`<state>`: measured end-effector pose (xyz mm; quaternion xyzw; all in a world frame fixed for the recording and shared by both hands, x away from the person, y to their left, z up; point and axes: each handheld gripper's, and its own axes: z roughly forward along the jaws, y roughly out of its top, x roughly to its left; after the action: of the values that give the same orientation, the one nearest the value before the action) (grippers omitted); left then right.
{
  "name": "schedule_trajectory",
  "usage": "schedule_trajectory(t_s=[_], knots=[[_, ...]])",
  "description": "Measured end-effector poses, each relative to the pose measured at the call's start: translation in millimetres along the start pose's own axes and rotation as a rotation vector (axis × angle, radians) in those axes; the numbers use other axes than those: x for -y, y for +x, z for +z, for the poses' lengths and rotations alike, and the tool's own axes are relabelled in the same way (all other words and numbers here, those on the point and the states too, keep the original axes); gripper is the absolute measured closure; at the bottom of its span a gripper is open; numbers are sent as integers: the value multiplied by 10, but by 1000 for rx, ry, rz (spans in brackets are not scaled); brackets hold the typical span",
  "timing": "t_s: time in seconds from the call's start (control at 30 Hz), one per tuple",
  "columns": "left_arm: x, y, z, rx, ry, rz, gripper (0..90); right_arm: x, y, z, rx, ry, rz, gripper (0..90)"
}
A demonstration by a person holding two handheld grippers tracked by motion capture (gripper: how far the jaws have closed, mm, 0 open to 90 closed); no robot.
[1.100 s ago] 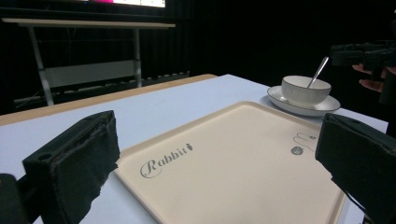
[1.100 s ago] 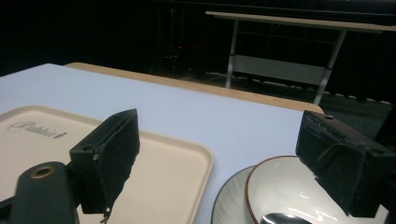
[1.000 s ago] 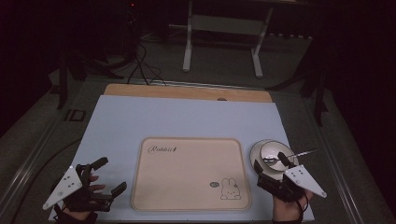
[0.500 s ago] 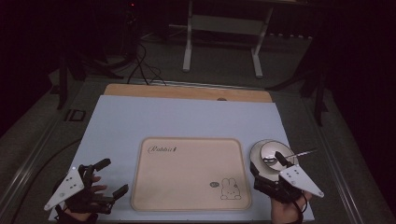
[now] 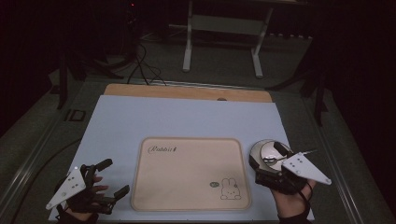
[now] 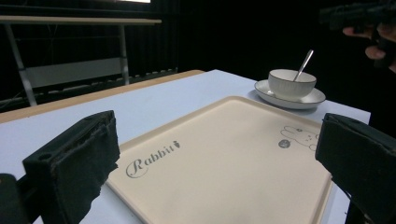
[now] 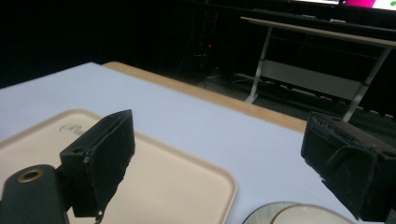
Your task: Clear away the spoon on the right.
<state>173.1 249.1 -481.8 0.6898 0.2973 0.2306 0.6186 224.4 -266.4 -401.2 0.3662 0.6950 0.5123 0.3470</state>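
Right gripper (image 5: pixel 275 175) hovers at lower right of the high view, jaws wide, just above the near rim of the saucer (image 5: pixel 256 161) holding the bowl (image 5: pixel 271 156) and spoon (image 5: pixel 289 156). Left gripper (image 5: pixel 109 179) idle, jaws wide, lower left beside the tray (image 5: pixel 189 172). Best to lower squarely and pinch the rim, keeping the saucer level.
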Motion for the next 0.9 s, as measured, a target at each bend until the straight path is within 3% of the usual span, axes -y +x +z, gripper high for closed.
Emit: schedule_trajectory(t_s=[0.13,0.47,0.8,0.9], knots=[[-1,2,-4,0,-6,-3,0,-93,-78,14,-11,-7,0,94],[1,5,-4,4,-6,-5,0,-242,-268,-3,24,-27,16,94],[3,0,7,14,0,-4,0,-338,-616,-85,35,-40,70,94],[5,-6,14,17,-1,-4,0,-332,-755,-117,63,-41,76,94]])
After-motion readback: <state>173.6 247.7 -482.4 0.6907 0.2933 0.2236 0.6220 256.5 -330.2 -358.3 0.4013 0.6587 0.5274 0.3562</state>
